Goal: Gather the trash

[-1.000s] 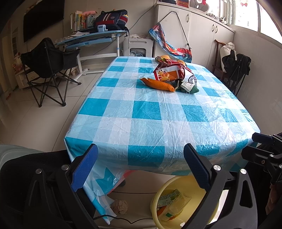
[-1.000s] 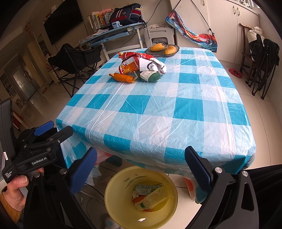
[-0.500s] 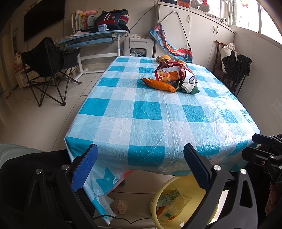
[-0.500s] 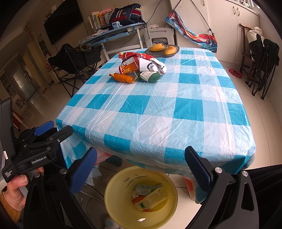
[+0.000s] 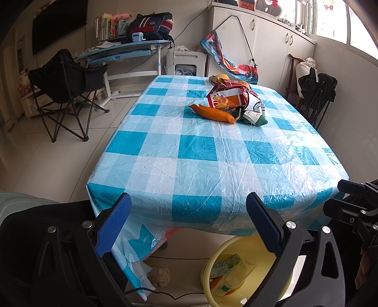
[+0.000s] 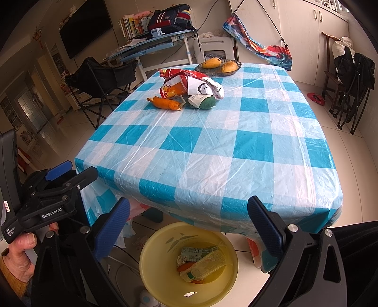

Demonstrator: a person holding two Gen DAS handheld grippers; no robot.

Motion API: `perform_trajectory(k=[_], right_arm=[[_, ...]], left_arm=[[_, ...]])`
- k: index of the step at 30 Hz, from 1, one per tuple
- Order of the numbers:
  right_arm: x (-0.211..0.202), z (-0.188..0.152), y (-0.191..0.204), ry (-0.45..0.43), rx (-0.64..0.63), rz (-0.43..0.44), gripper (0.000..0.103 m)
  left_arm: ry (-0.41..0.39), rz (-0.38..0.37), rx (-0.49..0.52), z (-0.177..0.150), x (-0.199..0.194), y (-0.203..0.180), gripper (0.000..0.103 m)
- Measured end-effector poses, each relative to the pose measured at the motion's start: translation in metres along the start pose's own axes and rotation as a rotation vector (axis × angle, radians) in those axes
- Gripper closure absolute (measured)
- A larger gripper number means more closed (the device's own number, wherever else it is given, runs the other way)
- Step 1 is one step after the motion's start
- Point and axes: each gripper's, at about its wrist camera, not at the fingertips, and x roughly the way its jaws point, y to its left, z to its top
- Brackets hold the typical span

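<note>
Blue-padded jaws of the left gripper (image 5: 186, 224) and right gripper (image 6: 189, 226) hang released and empty at the near desk (image 6: 212, 151) edge, above the yellow bin (image 6: 146, 266) at 6 o'clock, probably between drops. Remaining trash, the snack bag (image 6: 186, 82) with an orange piece (image 6: 164, 103) and green bundle (image 6: 205, 102), lies at 12 o'clock on plastic-covered checked cloth, a folding chair (image 5: 63, 82) at 10 o'clock.

Ahead of me the worktop (image 6: 212, 146) wears a blue-and-white checked cloth, and a plate (image 6: 218, 68) with two yellow fruits sits at its far end. I see a black folding chair (image 5: 63, 82) on the left, a backpack (image 5: 151, 22) on a blue desk (image 5: 125, 48), and white cupboards (image 5: 267, 40) on the right
</note>
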Motion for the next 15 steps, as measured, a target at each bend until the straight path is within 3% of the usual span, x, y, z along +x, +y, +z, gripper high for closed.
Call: perform_trajectory(k=[8,15], right_arm=[[-0.001,0.005,0.002,-0.011,-0.017,0.011,0.008],[-0.004,0.020,0.013,-0.037,-0.124,0.013,0.008]], left_arm=[[-0.006,-0.001,-0.019,0.000,0.000,0.000,0.009],[-0.046,-0.034,-0.123,0.005,-0.008,0.015,0.009]])
